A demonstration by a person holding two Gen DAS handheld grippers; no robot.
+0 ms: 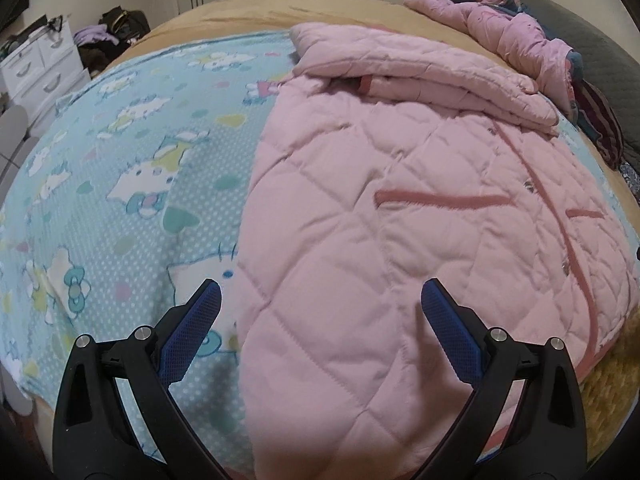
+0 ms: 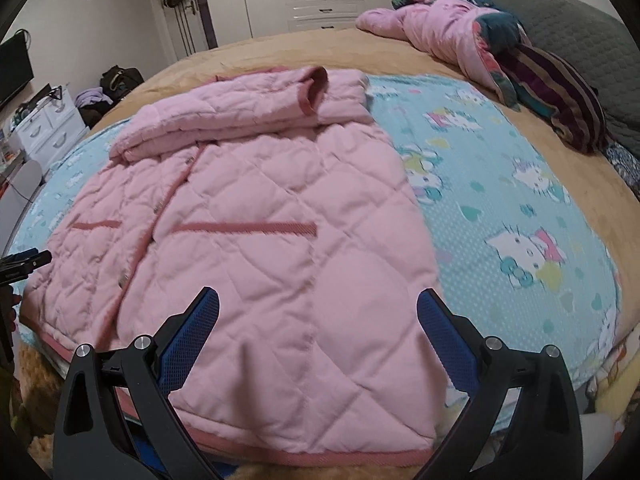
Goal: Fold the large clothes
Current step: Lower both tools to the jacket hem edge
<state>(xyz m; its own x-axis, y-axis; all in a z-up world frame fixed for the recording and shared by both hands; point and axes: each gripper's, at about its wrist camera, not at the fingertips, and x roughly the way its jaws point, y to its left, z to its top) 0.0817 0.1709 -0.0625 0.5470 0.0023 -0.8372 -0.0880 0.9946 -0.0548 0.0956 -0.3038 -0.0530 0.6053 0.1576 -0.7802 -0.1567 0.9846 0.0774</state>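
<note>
Pink quilted jacket (image 1: 400, 220) lies flat on blue blanket (image 1: 120, 160) — left gripper (image 1: 320, 300) and right gripper (image 2: 318, 308) fingers spread, empty.

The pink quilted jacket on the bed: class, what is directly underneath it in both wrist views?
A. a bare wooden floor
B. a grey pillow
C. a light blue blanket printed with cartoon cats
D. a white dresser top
C: the pink quilted jacket lies flat on the light blue cartoon-cat blanket, which shows beside it in both views.
</note>
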